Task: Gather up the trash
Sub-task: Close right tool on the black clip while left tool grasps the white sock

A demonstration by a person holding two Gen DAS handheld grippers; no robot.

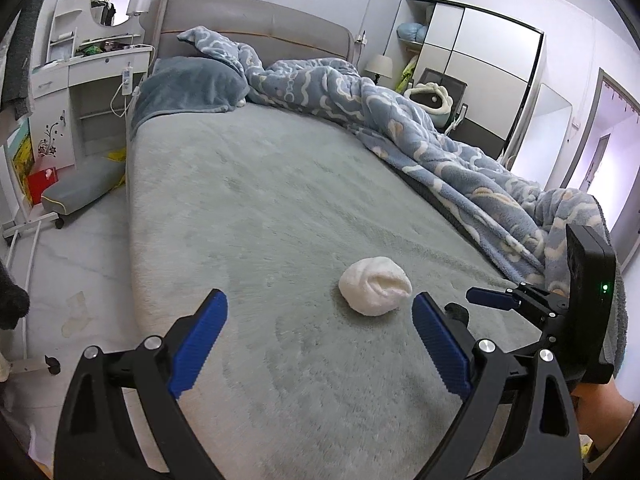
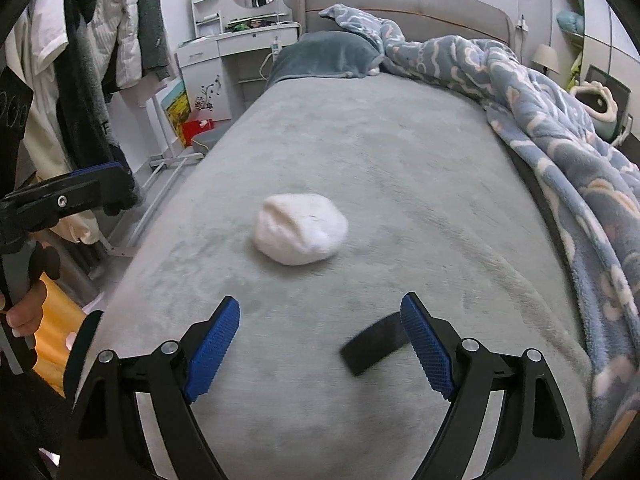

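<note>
Blue-padded fingers of the left gripper (image 1: 320, 334) fill the foreground of the left wrist view, spread wide and holding nothing. Just beyond them, nearer the right-hand finger, a white crumpled wad (image 1: 375, 286) lies on the grey bed cover (image 1: 260, 200), apart from both pads. The right gripper (image 1: 492, 300) enters at the right edge, close beside the wad; its state cannot be read from this angle. A patterned blue duvet (image 1: 440, 128) is bunched along the far side.

Right wrist view: the right gripper (image 2: 320, 340) likewise stands wide open and empty, tilted down toward the cover. The wad (image 2: 300, 228) rests ahead of the fingertips, left of centre and well clear of them. A dark strap-like object (image 2: 374, 344), blurred, lies by the right finger. The left gripper (image 2: 80, 184) shows at the left edge, with a hand (image 2: 24, 308) on its handle.

Good practice, judged from this layout: one gripper should advance until the wad sits squarely between the pads, then close gently, avoiding pinching the plush cover.
</note>
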